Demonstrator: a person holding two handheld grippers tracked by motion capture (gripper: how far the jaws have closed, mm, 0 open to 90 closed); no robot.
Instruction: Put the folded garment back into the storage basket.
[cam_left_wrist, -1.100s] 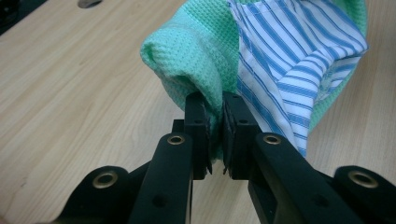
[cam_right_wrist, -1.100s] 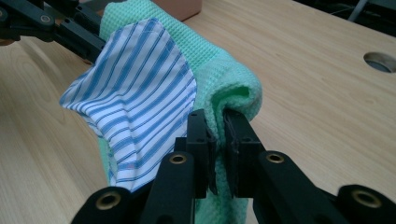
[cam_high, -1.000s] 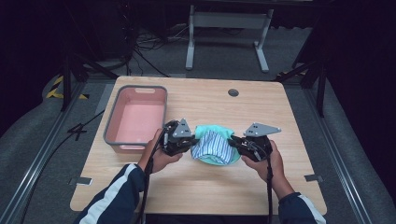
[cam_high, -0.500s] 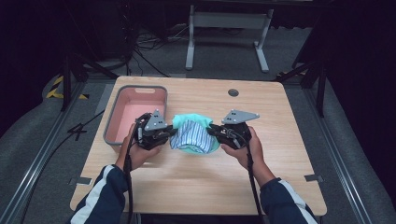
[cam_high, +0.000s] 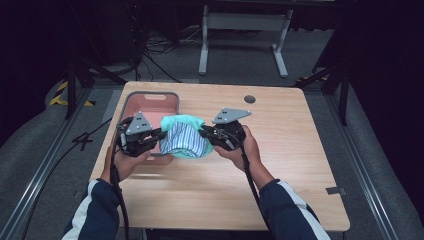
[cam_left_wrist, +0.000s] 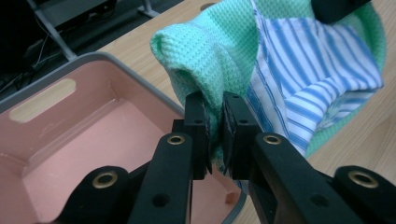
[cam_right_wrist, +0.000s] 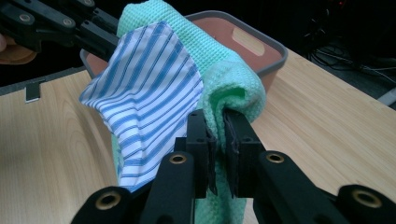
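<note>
On wood table (cam_high: 280, 165), dark rm

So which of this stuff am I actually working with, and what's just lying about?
In the job:
- cloth, green with a striped patch
- left claw and right claw, both clamped on it
- pink bin

Lying about:
- table's cable hole
- metal stand behind the table

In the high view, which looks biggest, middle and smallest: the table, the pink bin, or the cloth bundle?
1. Table, by far the largest.
2. Pink bin and cloth bundle: too close to rank, since the bundle and the left tongs cover part of the bin.
</note>
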